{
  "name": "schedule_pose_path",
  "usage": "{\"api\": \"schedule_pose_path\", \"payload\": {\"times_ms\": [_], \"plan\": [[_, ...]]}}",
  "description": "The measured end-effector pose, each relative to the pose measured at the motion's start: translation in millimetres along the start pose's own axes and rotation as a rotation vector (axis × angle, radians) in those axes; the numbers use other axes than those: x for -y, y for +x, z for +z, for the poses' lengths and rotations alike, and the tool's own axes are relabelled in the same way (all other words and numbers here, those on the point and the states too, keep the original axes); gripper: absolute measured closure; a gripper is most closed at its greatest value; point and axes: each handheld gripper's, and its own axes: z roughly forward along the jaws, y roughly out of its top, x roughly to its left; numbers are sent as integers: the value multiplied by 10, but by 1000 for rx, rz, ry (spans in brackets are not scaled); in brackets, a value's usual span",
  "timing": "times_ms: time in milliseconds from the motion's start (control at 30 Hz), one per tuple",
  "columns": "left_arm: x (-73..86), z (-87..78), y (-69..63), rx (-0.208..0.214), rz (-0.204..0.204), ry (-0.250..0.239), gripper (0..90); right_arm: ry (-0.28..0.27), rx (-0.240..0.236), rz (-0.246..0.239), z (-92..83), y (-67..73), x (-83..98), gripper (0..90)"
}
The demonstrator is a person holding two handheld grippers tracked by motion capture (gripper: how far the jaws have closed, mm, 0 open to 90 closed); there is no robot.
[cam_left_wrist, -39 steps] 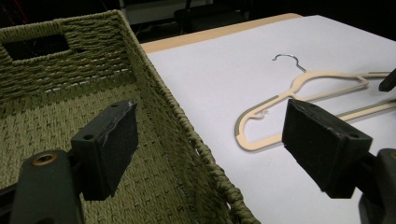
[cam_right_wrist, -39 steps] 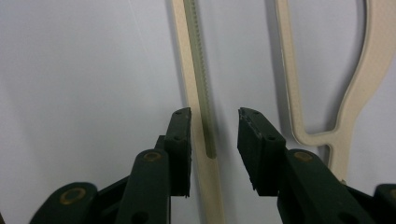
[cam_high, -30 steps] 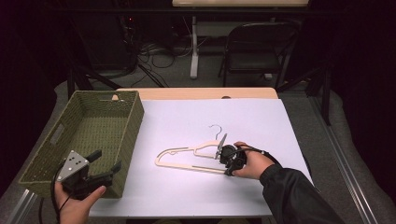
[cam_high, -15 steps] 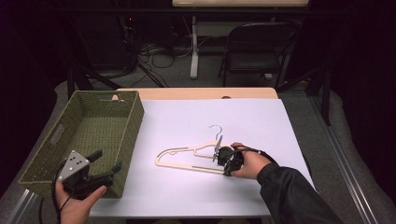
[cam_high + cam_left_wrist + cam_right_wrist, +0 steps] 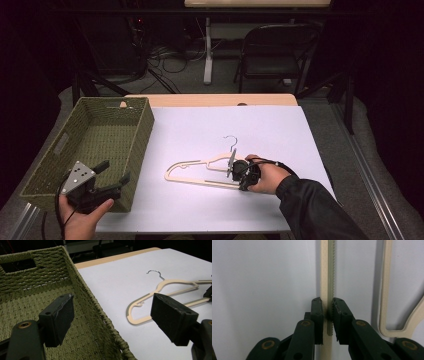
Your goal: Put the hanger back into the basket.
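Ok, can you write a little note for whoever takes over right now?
Right gripper: jaws just closed, shut on the hanger's bottom bar. The hanger lies flat on the white table.
Left gripper: open, holding nothing, hovering at the basket's near corner.
Done: hanger gripped.
Left, probably: lift the hanger and move it into the basket, which looks the likely target.

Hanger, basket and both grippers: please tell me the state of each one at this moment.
hanger: lying flat on the white table cover, its lower bar clamped.
basket: upright at the table's left side, nothing visible inside.
right gripper: shut on the hanger's lower bar, having just closed.
left gripper: open, nothing between its pads, over the basket's near corner.
folding chair: unfolded, standing beyond the table.
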Motion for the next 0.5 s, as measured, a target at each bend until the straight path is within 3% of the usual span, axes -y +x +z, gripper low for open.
{"api": "schedule_pose_path", "payload": {"times_ms": [500], "plan": [[1, 1, -2, 0, 2, 0, 190, -23, 58, -33, -31, 38, 2, 799]]}}
